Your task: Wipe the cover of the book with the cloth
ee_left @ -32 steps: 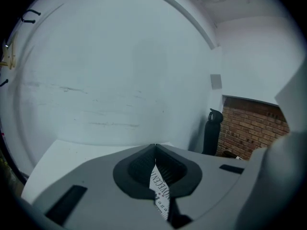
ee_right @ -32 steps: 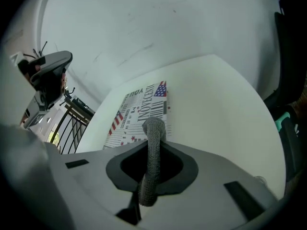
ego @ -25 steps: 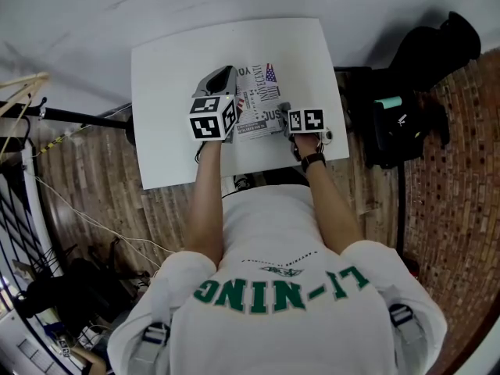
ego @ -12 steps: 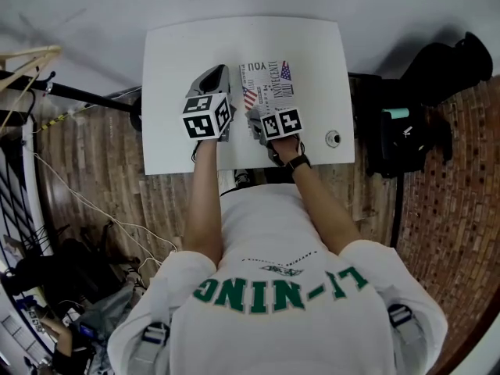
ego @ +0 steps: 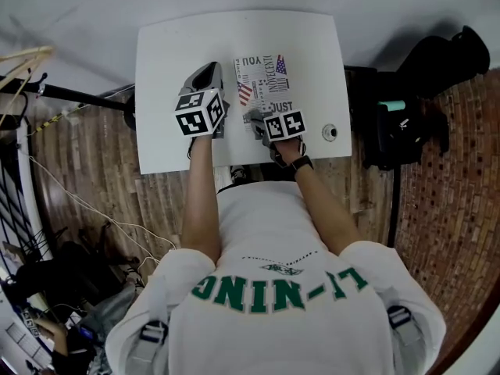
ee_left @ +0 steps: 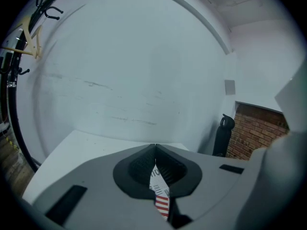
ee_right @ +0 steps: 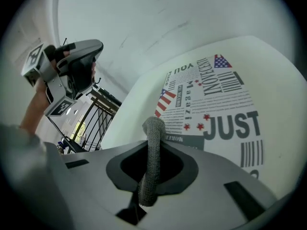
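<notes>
The book (ego: 262, 84) lies flat right of centre on the white table (ego: 168, 61), long axis running near to far, with bare top on every side. Its cover is glossy and printed. The right gripper (ego: 258, 122) clamps a grey knitted cloth (ee_right: 154, 133) over the near left corner. The left gripper (ego: 209, 69), raised to the left, has its tips together on nothing

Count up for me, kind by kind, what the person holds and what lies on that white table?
Grippers: 2, the left gripper and the right gripper
Book: 1
Grey cloth: 1, held in the right jaws
Small round object: 1
Total: 5
</notes>
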`<state>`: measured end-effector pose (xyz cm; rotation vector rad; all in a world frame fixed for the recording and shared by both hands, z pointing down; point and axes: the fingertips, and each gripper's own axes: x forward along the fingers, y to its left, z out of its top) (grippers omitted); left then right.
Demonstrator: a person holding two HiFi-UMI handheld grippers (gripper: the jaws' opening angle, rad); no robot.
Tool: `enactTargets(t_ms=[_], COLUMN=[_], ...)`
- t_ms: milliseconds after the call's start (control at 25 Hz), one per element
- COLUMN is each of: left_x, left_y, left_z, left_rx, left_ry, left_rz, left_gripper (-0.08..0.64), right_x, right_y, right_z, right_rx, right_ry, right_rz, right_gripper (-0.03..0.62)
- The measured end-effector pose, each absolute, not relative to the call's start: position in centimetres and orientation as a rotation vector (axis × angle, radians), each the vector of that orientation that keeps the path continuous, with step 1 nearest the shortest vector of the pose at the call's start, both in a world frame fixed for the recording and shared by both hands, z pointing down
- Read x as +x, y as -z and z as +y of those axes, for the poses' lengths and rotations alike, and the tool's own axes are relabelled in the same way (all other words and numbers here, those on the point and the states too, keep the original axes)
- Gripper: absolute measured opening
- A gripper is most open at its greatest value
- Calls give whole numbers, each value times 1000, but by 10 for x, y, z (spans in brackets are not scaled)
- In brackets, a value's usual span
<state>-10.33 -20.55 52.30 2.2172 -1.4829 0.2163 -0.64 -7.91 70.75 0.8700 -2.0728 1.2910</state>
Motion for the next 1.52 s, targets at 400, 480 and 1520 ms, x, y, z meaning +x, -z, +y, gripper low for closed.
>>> enactTargets(t_ms=[400,480,1520], left_x=[-42,-33,-79], left_y=[-526,-527,-430], left_z=[-218,-219,-259], left_rx=[2302,2313,2418], left_ry=[-229,-235,-225], left_rz=[-1342,-1323,-1566], left_gripper=[6,6,6], right_x=[113,128,85], right_y=[-708,-707,-453], right_z=[-91,-92,-260], right_rx=[1213,1257,1588], right_ry=[-1280,-1287,-457], right_rz=[-1971,-1954,-2599], right_gripper=[37,37,39])
